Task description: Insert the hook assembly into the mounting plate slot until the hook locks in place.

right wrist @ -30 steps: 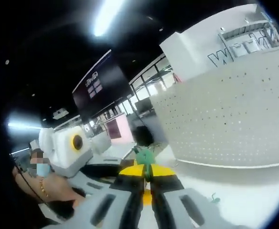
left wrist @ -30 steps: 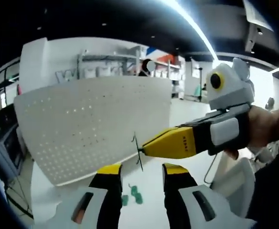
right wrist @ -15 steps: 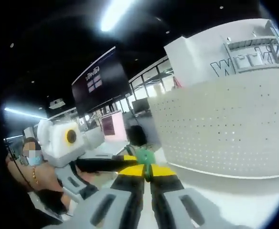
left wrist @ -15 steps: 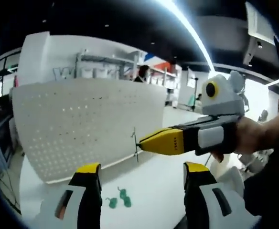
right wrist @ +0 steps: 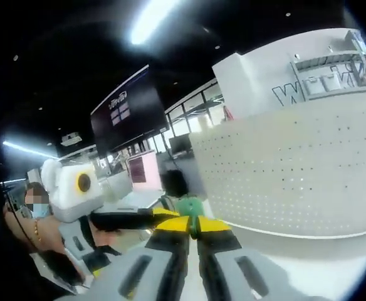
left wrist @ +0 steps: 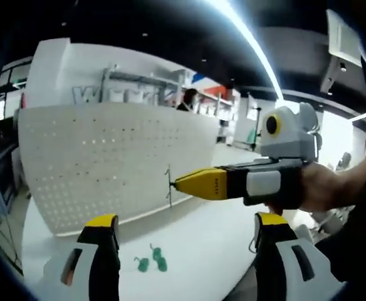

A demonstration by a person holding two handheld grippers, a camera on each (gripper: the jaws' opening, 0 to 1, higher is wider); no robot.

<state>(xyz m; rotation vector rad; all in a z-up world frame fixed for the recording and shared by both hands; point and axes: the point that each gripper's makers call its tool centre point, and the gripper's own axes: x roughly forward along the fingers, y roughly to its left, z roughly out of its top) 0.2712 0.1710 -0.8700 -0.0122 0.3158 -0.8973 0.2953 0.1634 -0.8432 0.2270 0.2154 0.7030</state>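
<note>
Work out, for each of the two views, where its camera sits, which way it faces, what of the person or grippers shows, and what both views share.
Left gripper view: rides on the left gripper, fingers apart, facing the white pegboard and green hooks on the table; the right gripper, in a hand, comes in from the right, nipping a thin wire hook.
Right gripper view: rides on the right gripper, fingers closed on a green piece, facing the pegboard.
Shared: the pegboard and the right gripper.
</note>
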